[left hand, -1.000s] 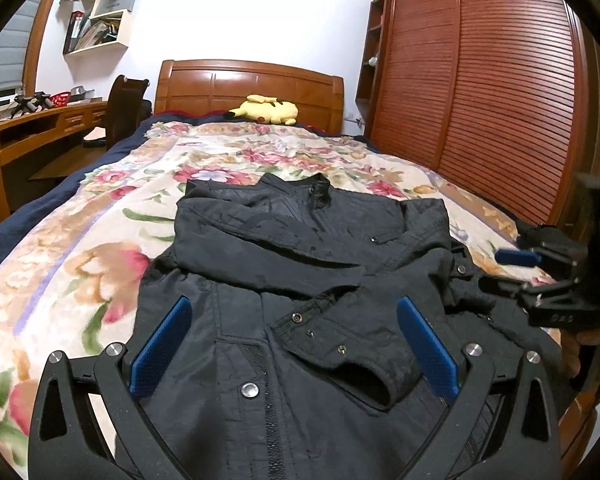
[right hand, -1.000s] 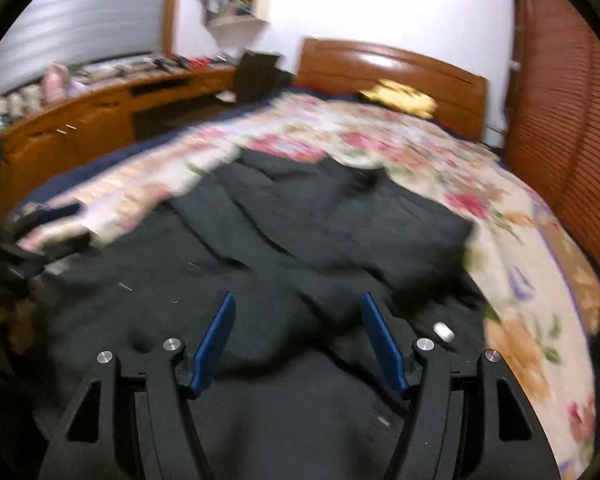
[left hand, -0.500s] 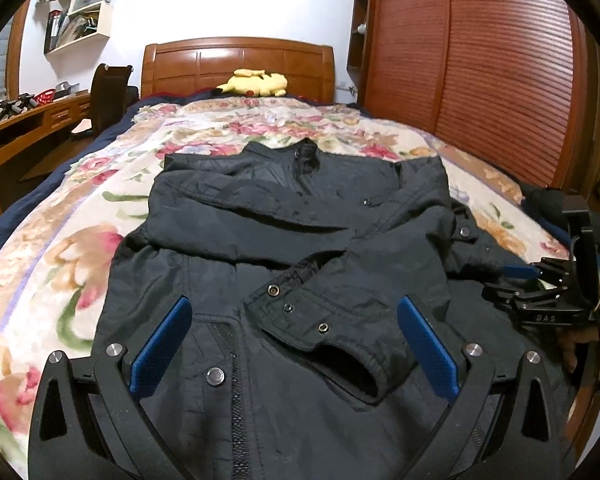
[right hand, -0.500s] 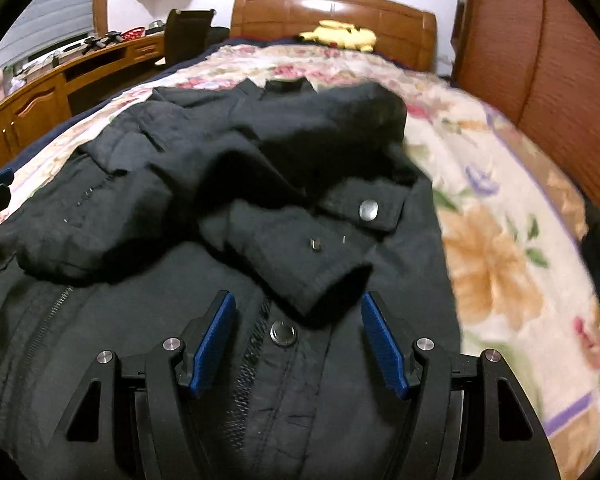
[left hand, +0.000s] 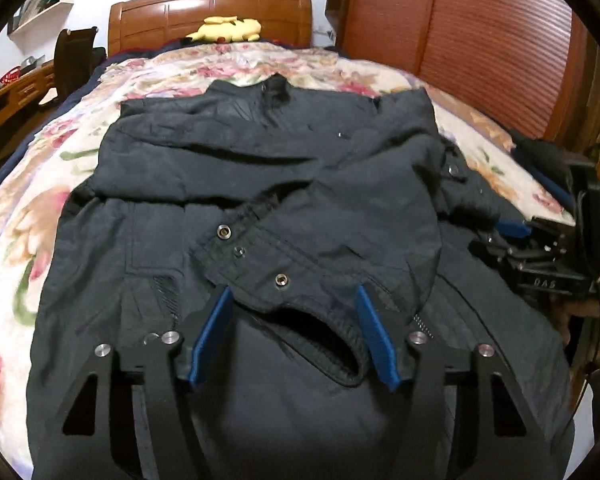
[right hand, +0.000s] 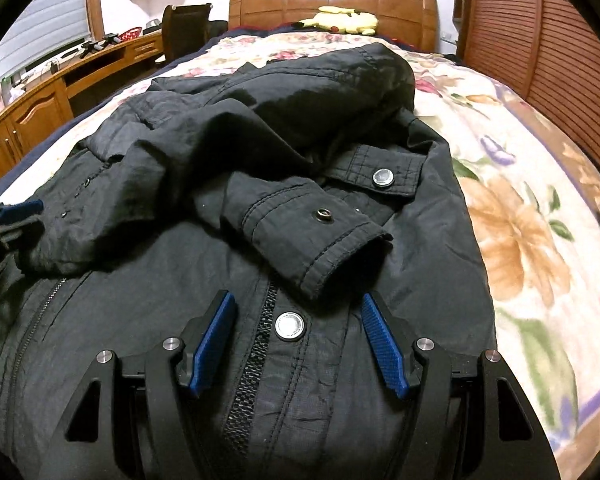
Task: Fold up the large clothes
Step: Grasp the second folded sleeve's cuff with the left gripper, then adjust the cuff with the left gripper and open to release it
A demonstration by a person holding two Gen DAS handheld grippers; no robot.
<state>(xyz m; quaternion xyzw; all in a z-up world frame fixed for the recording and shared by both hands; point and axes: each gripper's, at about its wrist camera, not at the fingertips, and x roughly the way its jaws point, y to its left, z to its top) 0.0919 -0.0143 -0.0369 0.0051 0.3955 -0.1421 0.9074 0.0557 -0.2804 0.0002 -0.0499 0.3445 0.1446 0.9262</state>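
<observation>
A large black jacket lies flat on the bed, collar toward the headboard, both sleeves folded across its chest. My left gripper is open and empty, low over the jacket's lower front, its fingers either side of a sleeve cuff. My right gripper is open and empty just above the zipper and a snap button, close in front of the other sleeve cuff. The right gripper also shows in the left wrist view at the jacket's right edge.
The bed has a floral blanket and a wooden headboard with a yellow plush toy. A wooden wardrobe stands on the right. A desk and chair stand on the left.
Both grippers have moved down and closer to the jacket's lower front. The left gripper's fingers have narrowed but stay open. The jacket has not moved.
</observation>
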